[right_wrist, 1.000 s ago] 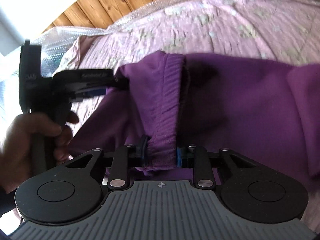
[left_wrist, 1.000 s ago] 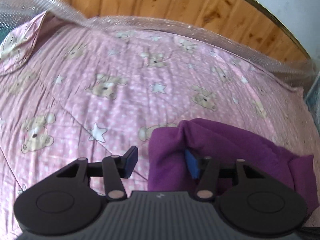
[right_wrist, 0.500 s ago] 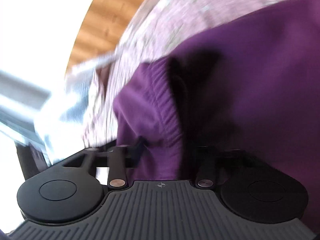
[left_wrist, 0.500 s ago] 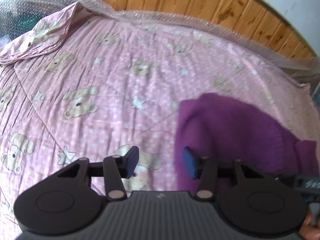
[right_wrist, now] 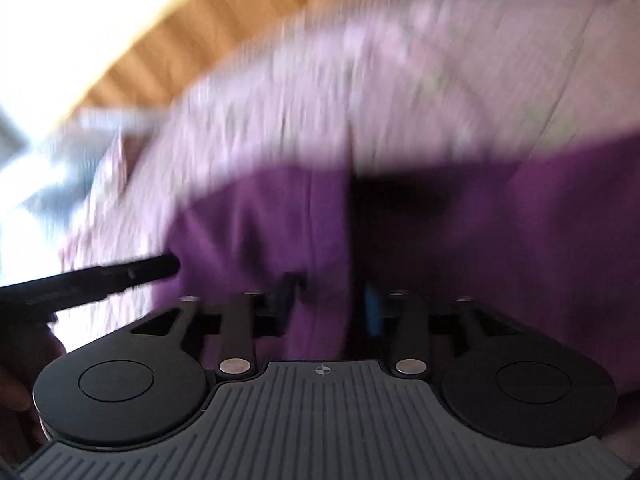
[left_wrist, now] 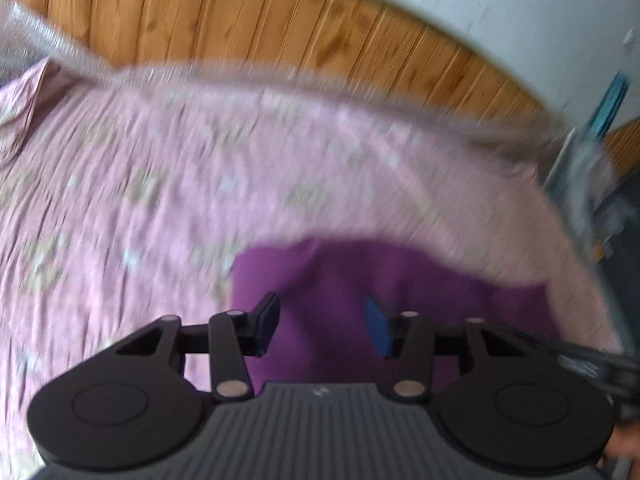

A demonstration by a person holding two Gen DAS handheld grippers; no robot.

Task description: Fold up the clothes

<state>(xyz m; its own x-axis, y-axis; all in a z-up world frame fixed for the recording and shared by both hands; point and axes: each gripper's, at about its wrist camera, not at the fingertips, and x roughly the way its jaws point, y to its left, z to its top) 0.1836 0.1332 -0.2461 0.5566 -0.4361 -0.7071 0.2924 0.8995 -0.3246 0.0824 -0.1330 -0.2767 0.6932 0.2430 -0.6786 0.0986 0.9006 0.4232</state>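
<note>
Plainly, both views are smeared by motion blur, yet the main things read well enough; the purple garment (left_wrist: 400,280) lies on the pink quilt (left_wrist: 160,200), toward its near right part in the left wrist view, and the quilt's printed pattern is too blurred to make out; the left gripper (left_wrist: 322,324) hangs over the garment's left part with its jaws standing apart at a middling gap, nothing pinched between them, only purple cloth showing beyond the gap; whether the tips touch the fabric cannot be told. From the right wrist view the right gripper (right_wrist: 330,304) is over the same garment (right_wrist: 520,240), its jaws having just been opening; a ridge of purple cloth stands up in the gap between them, but the pads do not appear to press on it, though the blur leaves this less than certain. At the left of that view the dark bar of the left gripper (right_wrist: 120,276) reaches in over the garment's edge. Beyond the quilt runs a strip of clear plastic wrap (left_wrist: 280,80), then wooden panelling (left_wrist: 280,20) and a pale wall (left_wrist: 480,0).
</note>
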